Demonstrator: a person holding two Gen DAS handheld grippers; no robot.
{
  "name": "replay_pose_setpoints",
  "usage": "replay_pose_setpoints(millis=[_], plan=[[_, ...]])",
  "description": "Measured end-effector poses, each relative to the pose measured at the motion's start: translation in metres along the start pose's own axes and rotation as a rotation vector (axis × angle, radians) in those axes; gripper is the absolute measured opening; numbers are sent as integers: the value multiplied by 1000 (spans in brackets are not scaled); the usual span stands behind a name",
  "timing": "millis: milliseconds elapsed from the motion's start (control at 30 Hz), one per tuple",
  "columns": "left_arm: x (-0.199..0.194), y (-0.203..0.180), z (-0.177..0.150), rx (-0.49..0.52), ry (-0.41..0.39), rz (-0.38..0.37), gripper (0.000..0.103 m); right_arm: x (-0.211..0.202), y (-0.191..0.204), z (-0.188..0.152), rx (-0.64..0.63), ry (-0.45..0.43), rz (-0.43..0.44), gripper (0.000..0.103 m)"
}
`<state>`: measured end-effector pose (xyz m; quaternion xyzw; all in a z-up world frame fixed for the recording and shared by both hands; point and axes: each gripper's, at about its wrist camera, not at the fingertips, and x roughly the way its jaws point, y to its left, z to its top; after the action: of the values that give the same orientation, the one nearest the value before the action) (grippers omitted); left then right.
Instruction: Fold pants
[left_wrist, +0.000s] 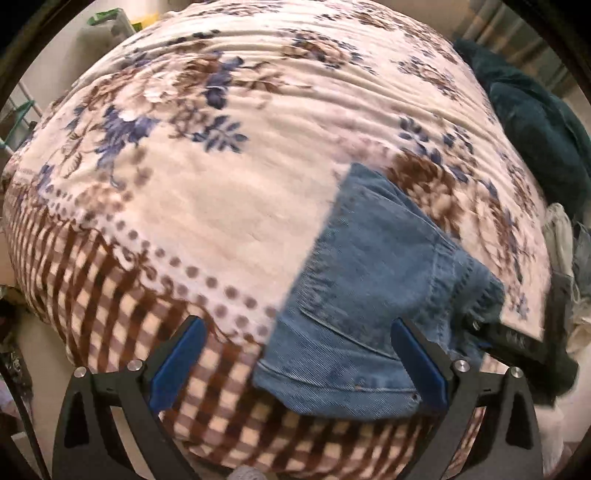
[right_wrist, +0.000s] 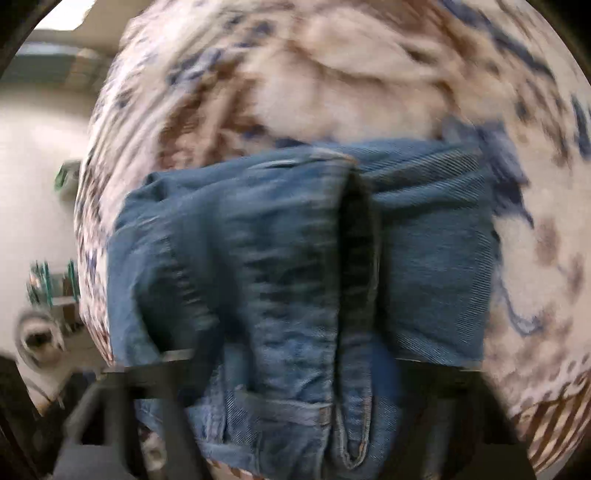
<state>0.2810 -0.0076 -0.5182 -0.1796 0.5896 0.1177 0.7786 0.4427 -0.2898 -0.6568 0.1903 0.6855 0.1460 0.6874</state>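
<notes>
Above the bed's floral blanket (left_wrist: 207, 206), left claw (left_wrist: 295, 354) pointing steeply down, jaws wide and empty, folded jeans (left_wrist: 373, 295) at one o'clock, right claw (right_wrist: 295, 369) blurred, grip cannot be told.

Left gripper (left_wrist: 297, 363): pointed steeply downward, jaws spread to their full width. Its two blue pads (left_wrist: 177, 362) stood far apart on black fingers, and neither pressed on anything; the pants (left_wrist: 369, 280) lay beneath them, apart from both pads.

Right gripper (right_wrist: 295, 373): also tilted steeply downward, heavily blurred in its own view. Its dark fingers (right_wrist: 155, 373) appeared only as smeared bars on either side of a raised fold of denim, jaws partly closed. Whether the pads pressed on that fold could not be made out. From the left wrist camera its black body showed at the far right, at the cloth's edge.
</notes>
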Motion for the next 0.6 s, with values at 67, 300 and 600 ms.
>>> replay_pose_setpoints(millis=[67, 300, 600], plan=[[-1, 1, 4, -5, -9, 14, 102, -17, 14, -10, -71, -51, -43, 24], [-4, -12, 42, 9, -53, -70, 102, -104, -16, -22, 11, -150, 3, 11], [78, -69, 109, 38, 158, -297, 102, -110, -137, -12, 205, 6, -32, 25]])
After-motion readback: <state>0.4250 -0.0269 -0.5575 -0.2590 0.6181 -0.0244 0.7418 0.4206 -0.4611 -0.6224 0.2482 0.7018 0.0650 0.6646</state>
